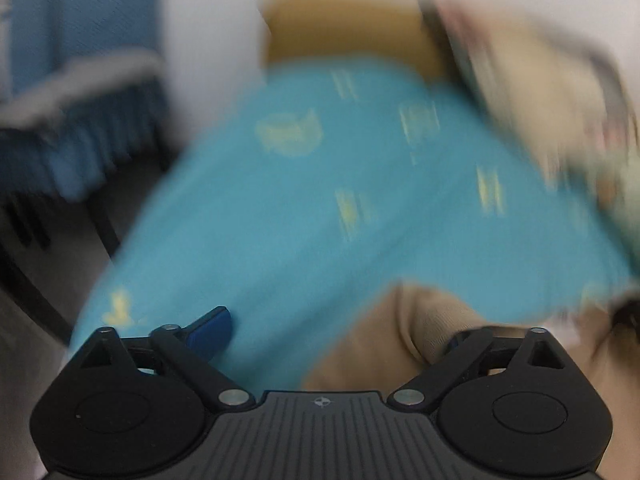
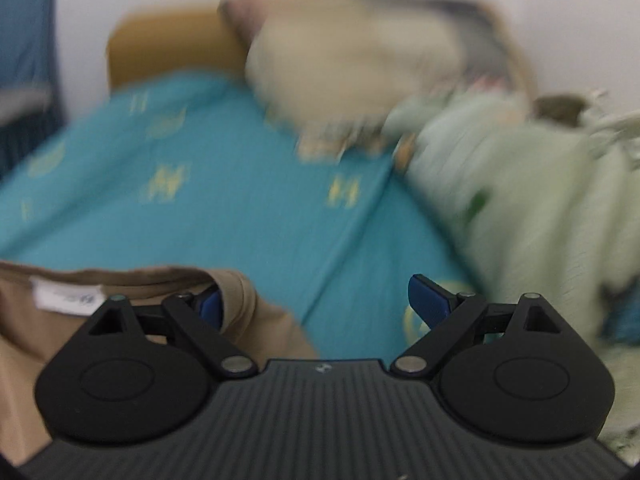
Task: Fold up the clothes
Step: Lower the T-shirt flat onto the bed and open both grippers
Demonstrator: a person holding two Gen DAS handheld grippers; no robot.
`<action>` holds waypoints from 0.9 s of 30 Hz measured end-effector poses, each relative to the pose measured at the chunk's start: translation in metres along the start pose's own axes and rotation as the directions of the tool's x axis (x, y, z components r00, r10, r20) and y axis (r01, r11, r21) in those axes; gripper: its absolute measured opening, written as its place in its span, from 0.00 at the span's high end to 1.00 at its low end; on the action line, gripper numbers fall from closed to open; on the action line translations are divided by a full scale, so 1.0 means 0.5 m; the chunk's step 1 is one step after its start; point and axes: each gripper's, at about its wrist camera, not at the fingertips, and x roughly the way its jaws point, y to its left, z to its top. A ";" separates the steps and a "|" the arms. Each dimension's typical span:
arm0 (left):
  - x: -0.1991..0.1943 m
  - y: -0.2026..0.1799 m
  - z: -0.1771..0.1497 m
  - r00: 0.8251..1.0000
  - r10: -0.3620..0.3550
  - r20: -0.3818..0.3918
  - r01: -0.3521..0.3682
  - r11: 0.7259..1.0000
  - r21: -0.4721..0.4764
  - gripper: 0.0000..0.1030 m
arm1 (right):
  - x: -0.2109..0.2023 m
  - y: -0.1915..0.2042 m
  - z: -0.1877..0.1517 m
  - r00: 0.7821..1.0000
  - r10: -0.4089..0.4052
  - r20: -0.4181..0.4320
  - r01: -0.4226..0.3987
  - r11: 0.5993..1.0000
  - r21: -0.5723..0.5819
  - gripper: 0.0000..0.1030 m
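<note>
With the tan garment (image 2: pixel 48 320) at lower left on the teal bed sheet (image 2: pixel 240 208), both the left gripper (image 1: pixel 332 332) and right gripper (image 2: pixel 316 304) spread wide, holding nothing, should pinch matching corners evenly.

Both my wrist views: soft, even indoor light, no glare, no hard shadows. Heavy motion blur across upper and middle frame; teal bedsheet (image 1: pixel 304 208) print smeared. My gripper bodies along bottom edge stay sharp. Fisheye bends edges; dark vignette in corners.
</note>
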 end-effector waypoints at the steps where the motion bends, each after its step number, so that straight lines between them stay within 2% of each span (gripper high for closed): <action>1: 0.004 -0.007 -0.001 1.000 0.003 -0.022 -0.002 0.998 0.055 0.05 | 0.012 0.009 -0.002 0.997 0.046 -0.065 -0.049 0.998 -0.034 0.10; 3: -0.011 -0.013 -0.001 0.999 -0.035 -0.028 0.038 0.991 0.127 0.04 | 0.001 0.021 -0.004 0.991 0.107 -0.081 -0.112 0.991 -0.066 0.11; 7: -0.084 0.001 -0.005 0.998 -0.061 -0.007 0.062 0.995 0.083 0.04 | -0.073 0.034 -0.005 0.983 0.179 -0.032 -0.181 0.982 -0.051 0.10; 9: -0.153 0.009 -0.017 0.995 -0.087 0.041 0.085 0.996 0.040 0.04 | -0.124 0.031 -0.011 0.981 0.194 0.027 -0.194 0.981 -0.002 0.11; 13: -0.310 0.021 -0.072 0.984 -0.081 0.162 0.079 0.997 0.018 0.04 | -0.267 0.014 -0.039 0.970 0.203 0.137 -0.214 0.974 0.072 0.10; 18: -0.505 0.017 -0.178 0.951 -0.081 0.297 0.088 0.996 -0.012 0.04 | -0.467 -0.020 -0.113 0.948 0.202 0.245 -0.237 0.964 0.121 0.10; 22: -0.677 -0.035 -0.310 0.937 -0.086 0.338 0.106 0.993 -0.043 0.04 | -0.621 -0.036 -0.206 0.941 0.150 0.304 -0.187 0.977 0.098 0.11; 24: -0.753 -0.060 -0.375 0.936 -0.091 0.341 0.114 0.992 -0.049 0.04 | -0.688 -0.052 -0.250 0.930 0.154 0.333 -0.196 0.976 0.096 0.34; 27: -0.843 -0.085 -0.446 0.937 -0.083 0.338 0.110 0.992 -0.062 0.04 | -0.772 -0.076 -0.295 0.920 0.187 0.345 -0.237 0.966 0.107 0.34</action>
